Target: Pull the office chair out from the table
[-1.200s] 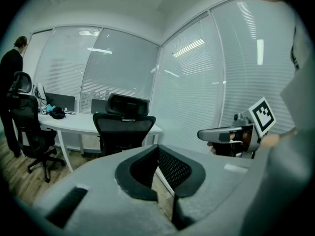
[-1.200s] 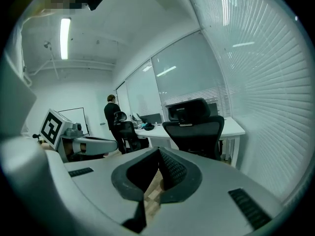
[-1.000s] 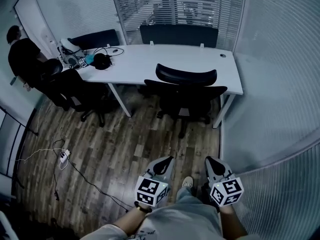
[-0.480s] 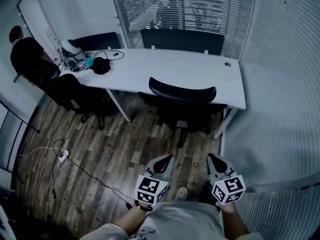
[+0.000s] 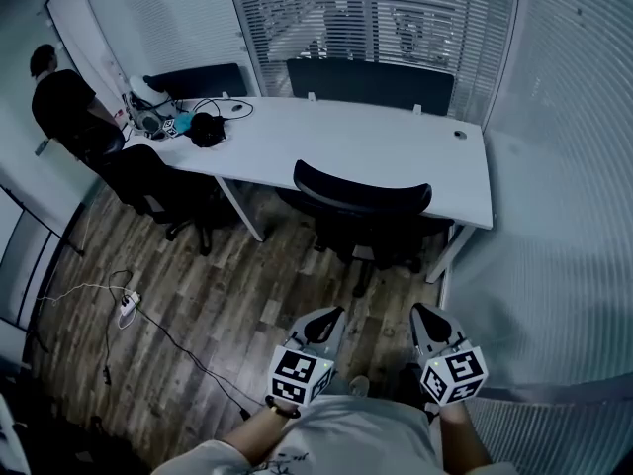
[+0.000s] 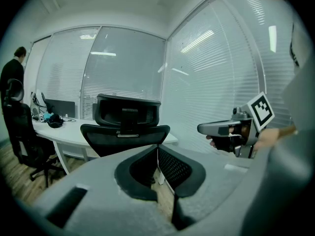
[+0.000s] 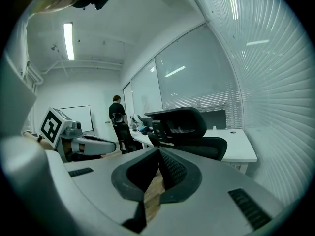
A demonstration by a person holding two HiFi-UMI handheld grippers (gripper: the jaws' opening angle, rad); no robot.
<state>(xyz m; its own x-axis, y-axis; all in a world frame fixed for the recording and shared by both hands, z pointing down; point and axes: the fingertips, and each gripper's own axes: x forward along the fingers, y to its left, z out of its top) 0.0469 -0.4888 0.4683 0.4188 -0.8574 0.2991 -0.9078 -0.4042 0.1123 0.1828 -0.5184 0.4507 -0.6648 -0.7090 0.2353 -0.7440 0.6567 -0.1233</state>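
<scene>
The black office chair (image 5: 364,198) stands tucked against the white table (image 5: 396,142), its backrest facing me. Both grippers are held low in front of me, with a stretch of wood floor between them and the chair. My left gripper (image 5: 331,317) is shut with nothing in it; in the left gripper view its jaws (image 6: 157,146) point at the chair (image 6: 125,126). My right gripper (image 5: 423,315) is also shut and empty, and in the right gripper view its tip (image 7: 158,150) points at the chair (image 7: 184,127) from the right.
A second black chair (image 5: 148,181) and a standing person (image 5: 69,117) are at the table's left end, near headphones and devices (image 5: 203,125). A cable with a power strip (image 5: 127,307) lies on the floor at left. Blind-covered glass walls (image 5: 554,216) close in the right side.
The table and chair have drawn nearer in the head view as I came forward. Both grippers came along side by side and stayed shut.
</scene>
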